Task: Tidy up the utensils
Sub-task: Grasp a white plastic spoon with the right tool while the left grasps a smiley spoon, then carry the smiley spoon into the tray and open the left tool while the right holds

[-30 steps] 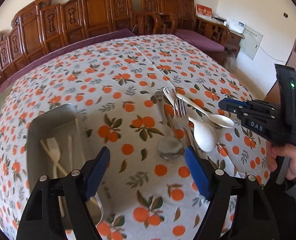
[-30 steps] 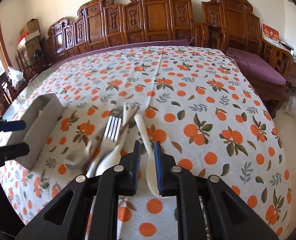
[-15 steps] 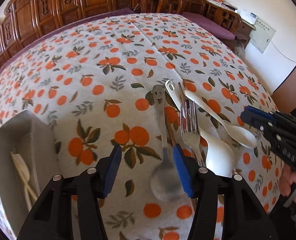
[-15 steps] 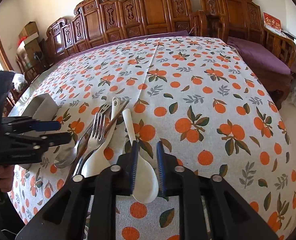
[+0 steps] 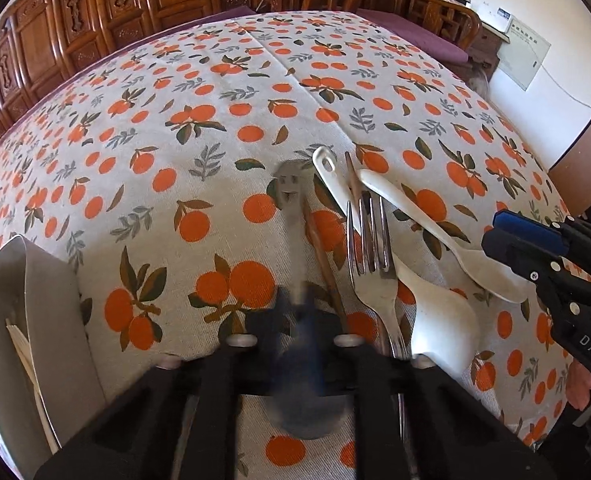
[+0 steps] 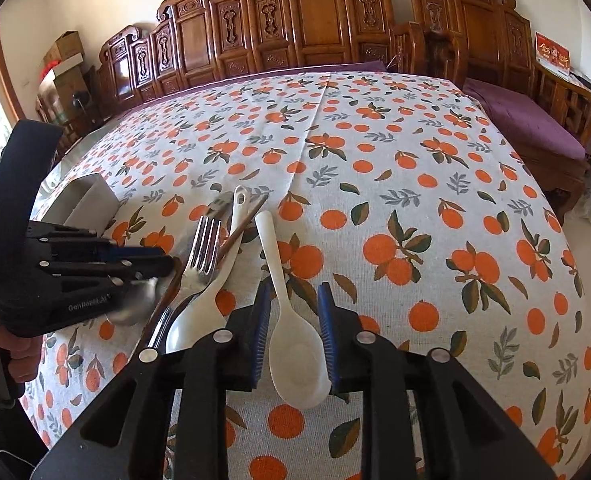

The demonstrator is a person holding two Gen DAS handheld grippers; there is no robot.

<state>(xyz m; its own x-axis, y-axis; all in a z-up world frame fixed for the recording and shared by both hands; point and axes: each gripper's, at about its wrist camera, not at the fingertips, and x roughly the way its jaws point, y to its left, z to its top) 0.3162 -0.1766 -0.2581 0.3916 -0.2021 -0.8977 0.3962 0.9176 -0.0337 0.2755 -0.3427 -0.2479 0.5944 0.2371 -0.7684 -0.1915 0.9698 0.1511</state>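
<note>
A pile of utensils lies on the orange-print tablecloth: a metal spoon with a smiley handle (image 5: 291, 196), a metal fork (image 5: 369, 256), a brown chopstick (image 5: 323, 264) and two white ceramic spoons (image 5: 439, 320) (image 6: 291, 320). My left gripper (image 5: 303, 320) is blurred and closed around the metal spoon just above its bowl; from the right wrist view (image 6: 135, 276) it sits on that spoon. My right gripper (image 6: 293, 320) straddles a white spoon with a gap on each side.
A grey utensil tray (image 5: 43, 304) holding wooden cutlery stands at the left, also seen in the right wrist view (image 6: 87, 200). Carved wooden chairs (image 6: 315, 24) line the table's far side. The table edge drops off at the right.
My left gripper moved forward and down onto the metal spoon and closed its jaws. My right gripper opened a little wider around the white spoon.
</note>
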